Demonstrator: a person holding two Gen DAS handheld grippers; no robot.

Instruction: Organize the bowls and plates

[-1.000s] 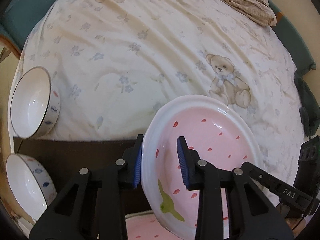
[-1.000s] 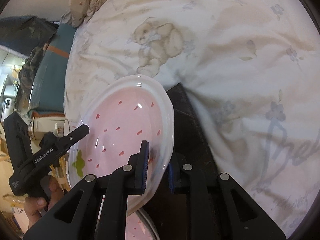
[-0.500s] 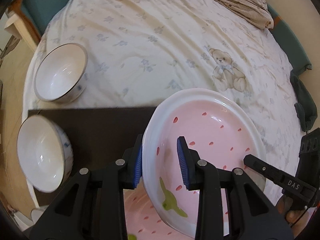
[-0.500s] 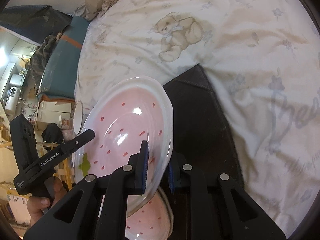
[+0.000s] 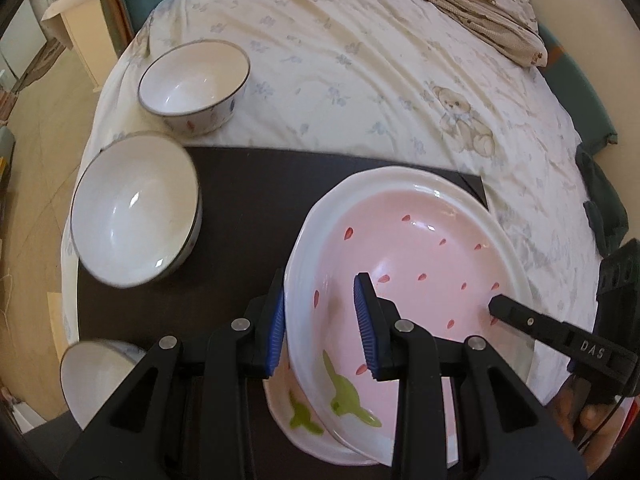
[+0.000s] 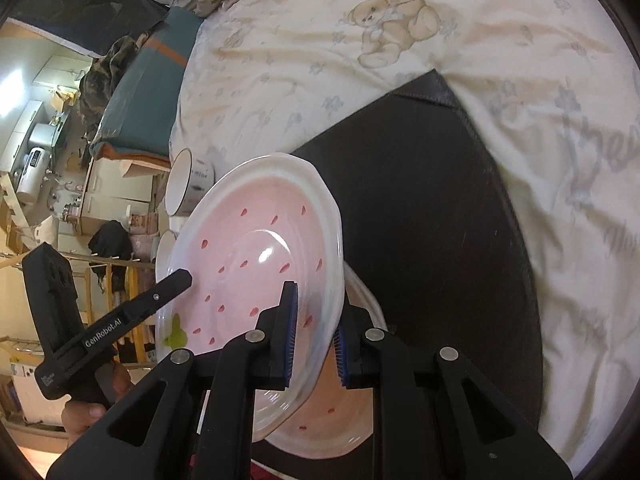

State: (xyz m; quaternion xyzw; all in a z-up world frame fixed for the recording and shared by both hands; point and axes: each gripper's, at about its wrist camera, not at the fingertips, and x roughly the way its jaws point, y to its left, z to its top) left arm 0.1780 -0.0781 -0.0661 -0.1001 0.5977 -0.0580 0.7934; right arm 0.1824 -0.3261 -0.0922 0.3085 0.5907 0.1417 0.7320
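A pink strawberry-print plate [image 5: 420, 264] with a white rim is held by both grippers. My left gripper [image 5: 320, 322] is shut on its near left rim. My right gripper [image 6: 314, 336] is shut on the opposite rim of the same plate [image 6: 256, 264]. The plate is tilted and hangs just above a second matching pink plate [image 5: 296, 412], which lies on a dark mat [image 5: 248, 200] and also shows in the right wrist view [image 6: 332, 424]. Three white bowls stand at the left: one on the bedsheet [image 5: 192, 80], one on the mat's left edge [image 5: 132, 208], one at the near left [image 5: 96, 376].
The mat lies on a cream teddy-bear bedsheet [image 5: 360, 72]. A beige blanket [image 5: 472, 4] is bunched at the far side. The bed edge drops to the floor at the left [image 5: 36, 184]. Room furniture and clutter show in the right wrist view [image 6: 60, 160].
Both grippers have carried the held plate back toward me and down over the mat, so it now hangs close above the second pink plate. More of the mat and bowls show.
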